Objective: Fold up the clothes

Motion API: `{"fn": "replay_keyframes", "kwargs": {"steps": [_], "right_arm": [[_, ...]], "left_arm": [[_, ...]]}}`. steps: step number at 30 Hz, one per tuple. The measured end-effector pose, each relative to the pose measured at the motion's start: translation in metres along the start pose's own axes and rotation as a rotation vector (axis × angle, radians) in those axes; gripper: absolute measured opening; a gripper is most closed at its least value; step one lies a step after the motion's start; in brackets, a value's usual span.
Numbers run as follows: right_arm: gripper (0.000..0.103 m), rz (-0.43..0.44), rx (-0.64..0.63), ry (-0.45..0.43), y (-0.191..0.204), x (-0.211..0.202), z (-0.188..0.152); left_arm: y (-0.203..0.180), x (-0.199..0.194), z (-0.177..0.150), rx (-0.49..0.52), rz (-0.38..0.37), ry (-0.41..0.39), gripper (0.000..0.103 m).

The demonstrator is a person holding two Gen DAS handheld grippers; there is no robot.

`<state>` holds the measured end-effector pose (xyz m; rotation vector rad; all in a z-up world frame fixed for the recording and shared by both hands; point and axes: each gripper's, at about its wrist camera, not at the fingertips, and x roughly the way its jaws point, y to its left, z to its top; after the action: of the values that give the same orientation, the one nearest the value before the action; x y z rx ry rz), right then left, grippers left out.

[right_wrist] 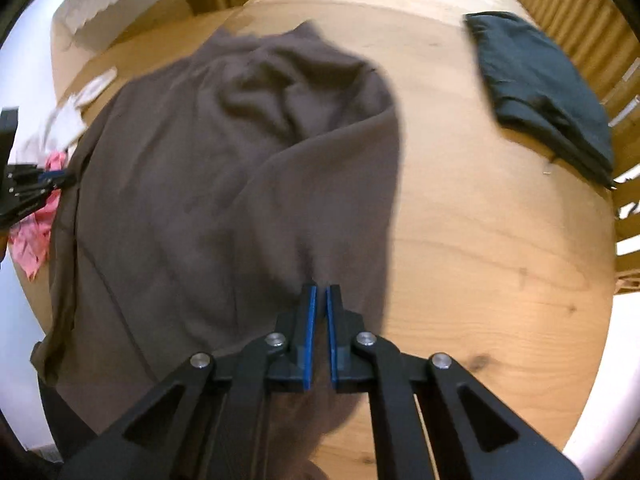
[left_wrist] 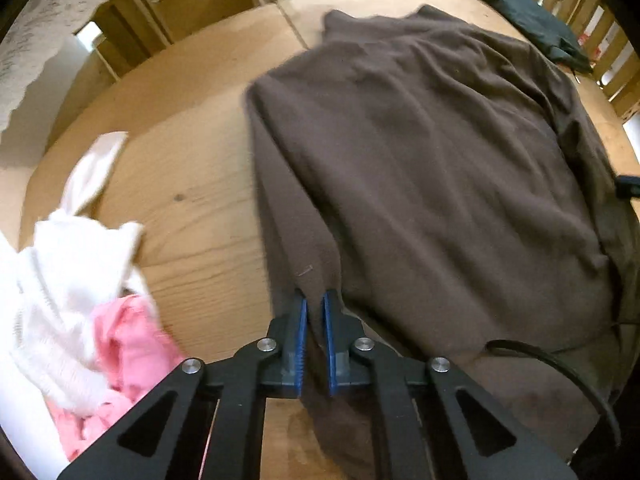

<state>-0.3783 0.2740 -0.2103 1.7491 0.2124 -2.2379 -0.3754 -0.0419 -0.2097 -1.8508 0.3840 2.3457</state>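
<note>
Wooden table (right_wrist: 500,240), brown garment (right_wrist: 200,180) spread, folded dark cloth (right_wrist: 540,92) beside, white-pink pile (left_wrist: 80,300)

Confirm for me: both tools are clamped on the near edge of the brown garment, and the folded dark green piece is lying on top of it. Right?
Not quite. The left tool and right tool are both clamped on the brown garment, but the folded dark green piece lies apart from it on the bare wooden table, as the right wrist view shows.
</note>
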Motion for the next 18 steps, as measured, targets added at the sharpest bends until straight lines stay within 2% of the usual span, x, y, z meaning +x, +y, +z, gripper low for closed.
{"fn": "replay_keyframes", "kwargs": {"steps": [3,4,6,8,10,11,13,14,15,16,18], "right_arm": [[0.005,-0.068,0.024,-0.031,-0.025,-0.016,0.000],[0.004,-0.117,0.033,-0.040,-0.036,-0.021,0.001],[0.004,-0.305,0.040,-0.060,-0.060,-0.025,0.006],[0.005,-0.529,0.048,-0.008,-0.089,-0.014,0.012],[0.005,-0.587,0.112,0.081,-0.116,-0.003,0.014],[0.010,-0.571,0.145,0.071,-0.122,-0.007,0.015],[0.028,-0.496,0.191,0.017,-0.126,-0.020,0.016],[0.042,-0.441,0.204,-0.024,-0.125,-0.028,0.018],[0.046,-0.375,0.200,-0.066,-0.120,-0.033,0.021],[0.046,-0.313,0.180,-0.098,-0.113,-0.036,0.028],[0.047,-0.268,0.124,-0.116,-0.097,-0.029,0.045]], "left_arm": [[0.018,-0.010,-0.003,-0.015,0.035,-0.016,0.006],[0.025,-0.011,-0.003,-0.025,0.047,-0.017,0.006],[0.037,-0.012,-0.001,-0.041,0.077,-0.014,0.006],[0.047,-0.011,-0.003,-0.055,0.103,-0.006,0.006],[0.055,-0.012,-0.004,-0.079,0.103,0.004,0.006],[0.057,-0.014,-0.004,-0.086,0.108,0.004,0.007],[0.060,-0.019,-0.005,-0.089,0.120,-0.002,0.009],[0.061,-0.023,-0.006,-0.092,0.116,-0.007,0.010],[0.062,-0.028,-0.007,-0.095,0.109,-0.013,0.010],[0.064,-0.033,-0.007,-0.099,0.102,-0.017,0.011],[0.065,-0.048,-0.002,-0.100,0.087,-0.050,0.011]]}}
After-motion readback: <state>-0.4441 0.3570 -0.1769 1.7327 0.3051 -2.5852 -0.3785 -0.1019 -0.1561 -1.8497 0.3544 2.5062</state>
